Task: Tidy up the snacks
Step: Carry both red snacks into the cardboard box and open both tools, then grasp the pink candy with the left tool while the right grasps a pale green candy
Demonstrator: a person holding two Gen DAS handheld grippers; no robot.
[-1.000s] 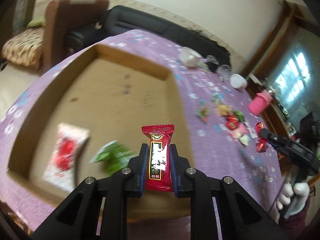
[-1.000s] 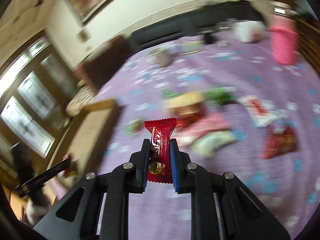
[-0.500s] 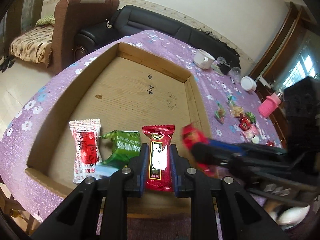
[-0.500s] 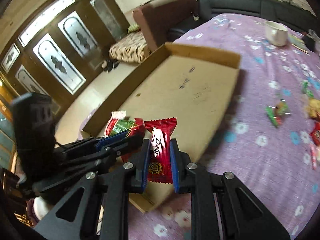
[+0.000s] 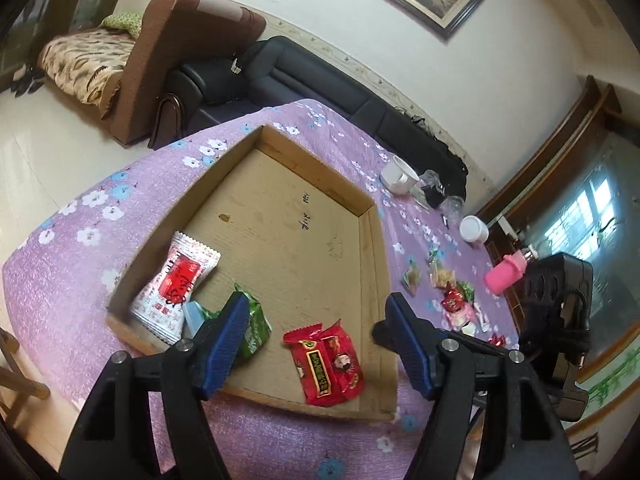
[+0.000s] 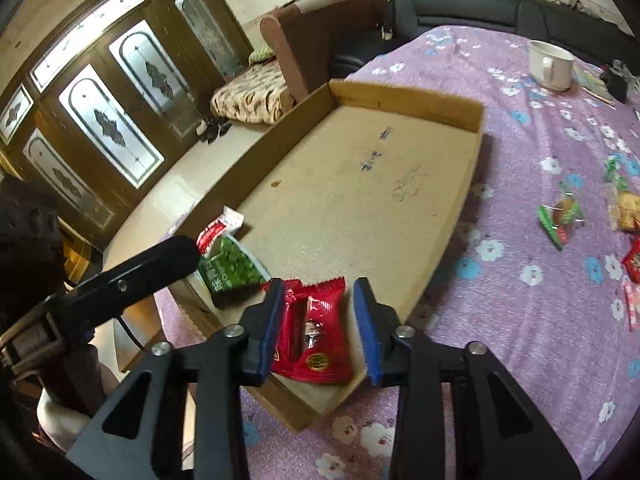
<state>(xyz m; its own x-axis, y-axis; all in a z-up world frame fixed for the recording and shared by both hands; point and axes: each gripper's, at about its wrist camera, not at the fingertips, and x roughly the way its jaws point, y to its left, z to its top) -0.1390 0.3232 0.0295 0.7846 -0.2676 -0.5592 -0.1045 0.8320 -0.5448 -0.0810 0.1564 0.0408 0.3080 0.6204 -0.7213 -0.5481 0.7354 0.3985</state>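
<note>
Both sets of jaws stand spread and grasp nothing. The left gripper (image 5: pixel 312 338) hangs above the near end of the cardboard tray (image 5: pixel 372 264), and two red snack packets (image 5: pixel 326 362) lie overlapped on the tray floor just ahead of its jaws, near the right-hand one. In the right wrist view the right gripper (image 6: pixel 318 328) has those same red packets lying loose between its jaws, close to the left pad; whether that pad brushes the wrapper is hard to tell from this angle.

The risk I see is on the way out: if the right gripper lifts or swings while a pad touches the wrapper, it could drag a packet back over the low near wall. The two tools are also close together, so a careless pull-back could knock one against the other or shove the light tray along the worktop (image 5: pixel 80 264).

Left of the left jaws the tray also holds a green packet (image 5: pixel 254 326) and, beyond it, a white-and-red packet (image 5: pixel 174 286). Far off to the right of the jaws, loose snacks (image 5: pixel 452 300) wait on the worktop.
</note>
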